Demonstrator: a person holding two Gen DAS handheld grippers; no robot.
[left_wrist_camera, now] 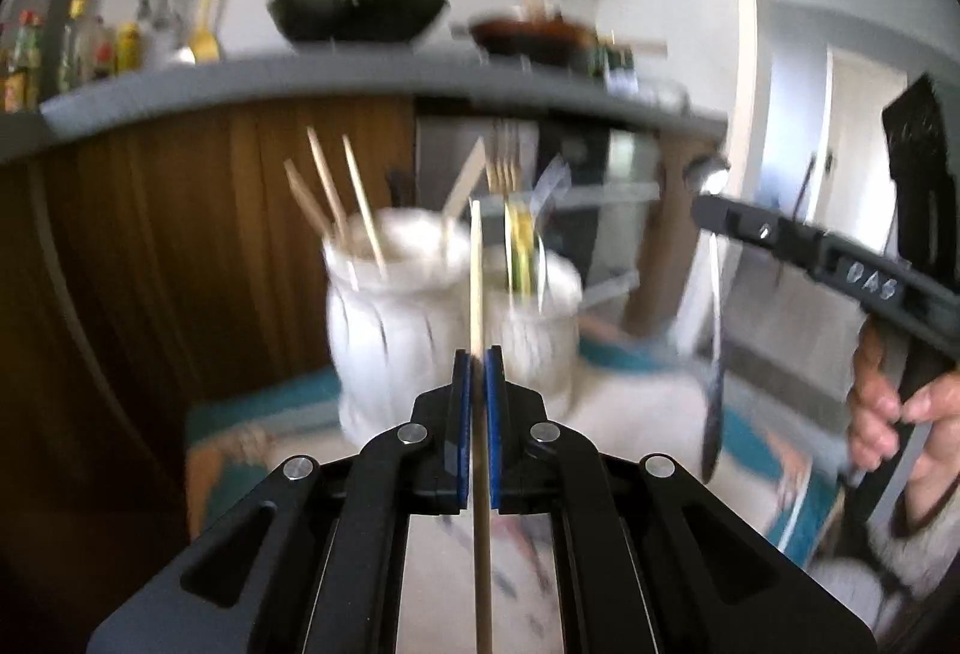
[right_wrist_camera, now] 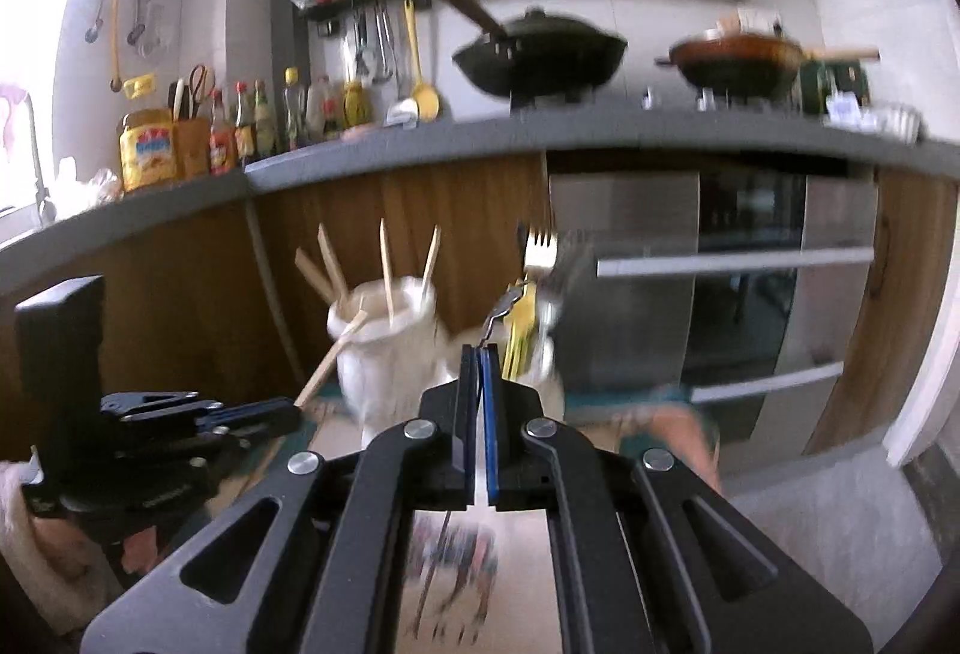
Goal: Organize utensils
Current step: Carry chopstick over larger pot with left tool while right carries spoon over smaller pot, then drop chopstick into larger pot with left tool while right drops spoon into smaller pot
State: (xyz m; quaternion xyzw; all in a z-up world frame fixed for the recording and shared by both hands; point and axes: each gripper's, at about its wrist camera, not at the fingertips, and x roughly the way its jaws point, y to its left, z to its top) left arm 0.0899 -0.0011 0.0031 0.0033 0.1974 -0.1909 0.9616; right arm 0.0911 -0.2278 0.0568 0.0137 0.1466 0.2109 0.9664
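Left gripper [left_wrist_camera: 478, 354] clamps 1 chopstick [left_wrist_camera: 476, 282]; right gripper [right_wrist_camera: 478, 354] pinches a spoon [right_wrist_camera: 503, 307].
Both look light, stiff; chopstick likely pivots unless gripped mid-length.

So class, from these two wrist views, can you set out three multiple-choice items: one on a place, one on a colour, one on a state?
1. Where do the spare chopsticks stand?
A. In the black wok
B. In a white jar
C. On the oven handle

2. What colour are the pads of the left hand-held gripper?
A. Red
B. Green
C. Blue

3. What state is the left hand-held gripper in?
A. Shut on a wooden chopstick
B. Wide open and empty
C. Shut on a fork

Answers:
1 B: their tips fan out above the jar's rim.
2 C: blue strips line both fingers.
3 A: the pale stick runs straight between the closed pads.
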